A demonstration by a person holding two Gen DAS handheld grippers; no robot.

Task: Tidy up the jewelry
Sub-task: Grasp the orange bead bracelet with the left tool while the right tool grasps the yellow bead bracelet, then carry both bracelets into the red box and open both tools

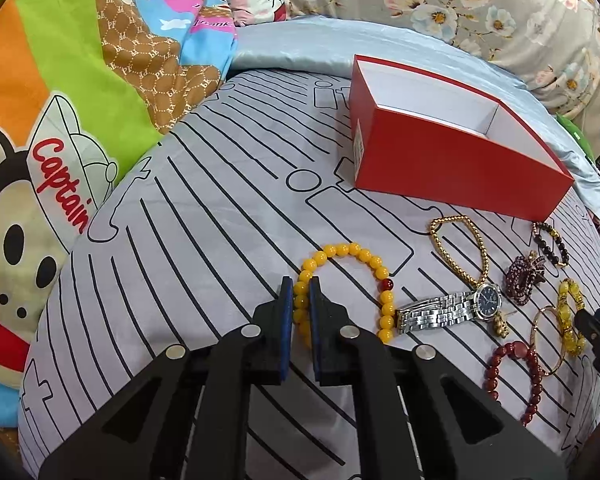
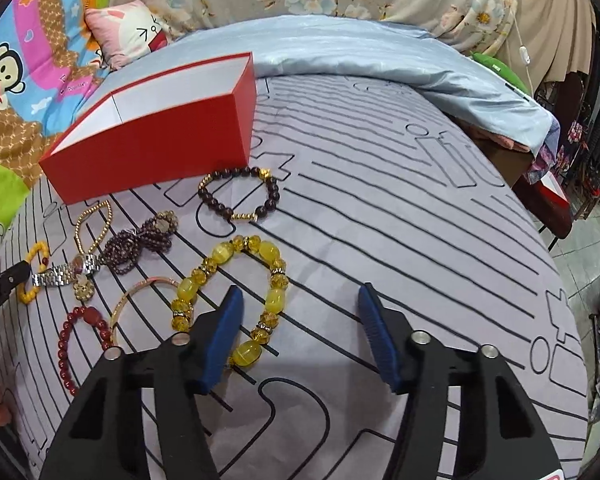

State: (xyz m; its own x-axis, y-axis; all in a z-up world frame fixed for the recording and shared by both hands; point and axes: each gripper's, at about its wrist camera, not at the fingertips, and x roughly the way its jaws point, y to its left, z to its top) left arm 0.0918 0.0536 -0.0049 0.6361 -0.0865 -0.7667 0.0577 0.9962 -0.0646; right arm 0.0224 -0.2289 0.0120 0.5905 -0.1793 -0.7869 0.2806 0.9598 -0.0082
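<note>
On the grey lined bedsheet lies a yellow bead bracelet (image 1: 356, 252). My left gripper (image 1: 302, 296) is shut on its left side, with the beads pinched between the blue pads. An empty red box (image 1: 440, 160) with a white inside stands behind it, also seen in the right wrist view (image 2: 148, 152). My right gripper (image 2: 300, 312) stands open low over a yellow crystal bracelet (image 2: 228, 252). The bracelet's right strand lies between the fingers next to the left pad, and the right pad is well clear of it.
Between the two bracelets lie a steel watch (image 1: 448, 310), a gold chain bracelet (image 1: 460, 248), a purple bead bundle (image 2: 140, 240), a thin bangle (image 2: 140, 296) and a red bead bracelet (image 2: 72, 340). A dark bead bracelet (image 2: 240, 196) lies by the box. Pillows and a blue quilt (image 2: 340, 48) ring the sheet.
</note>
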